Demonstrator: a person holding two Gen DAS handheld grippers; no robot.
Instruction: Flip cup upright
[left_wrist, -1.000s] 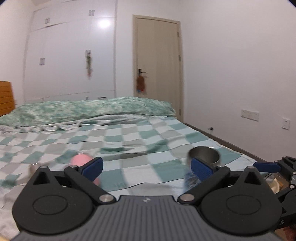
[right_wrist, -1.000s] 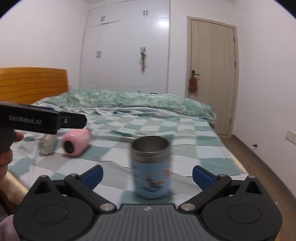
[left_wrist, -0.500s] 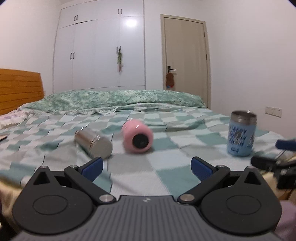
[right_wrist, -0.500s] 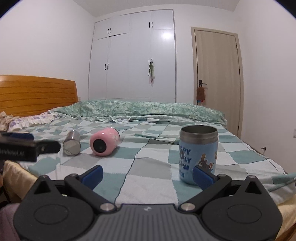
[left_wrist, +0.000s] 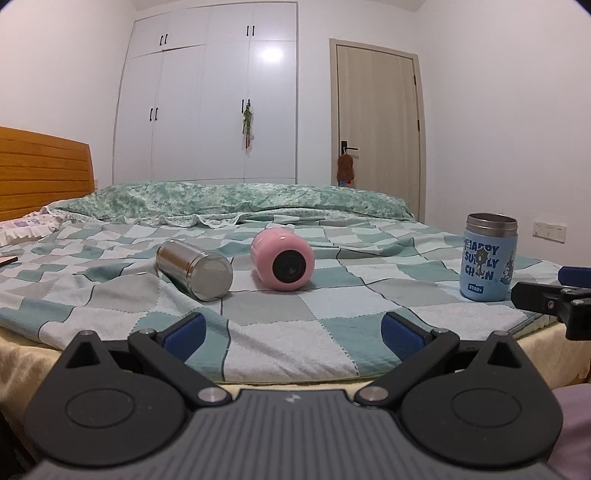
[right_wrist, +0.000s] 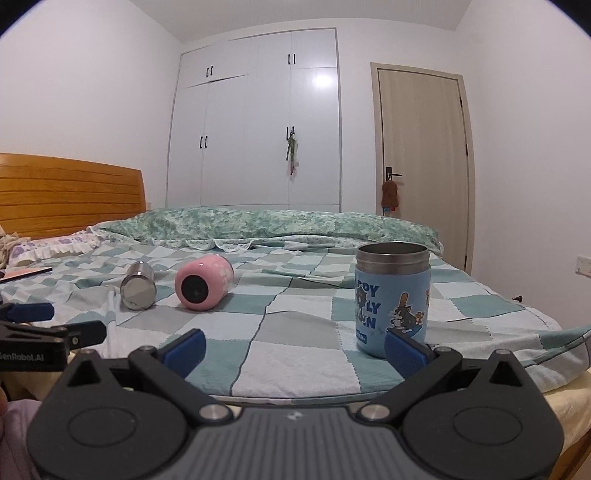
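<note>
Behind the right hand-held gripper (right_wrist: 295, 347), blue cup (right_wrist: 392, 297) base partly hidden

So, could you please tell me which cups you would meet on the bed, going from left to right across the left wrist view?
Steel cup lying on its side → pink cup lying on its side → upright blue cartoon-printed cup.
</note>
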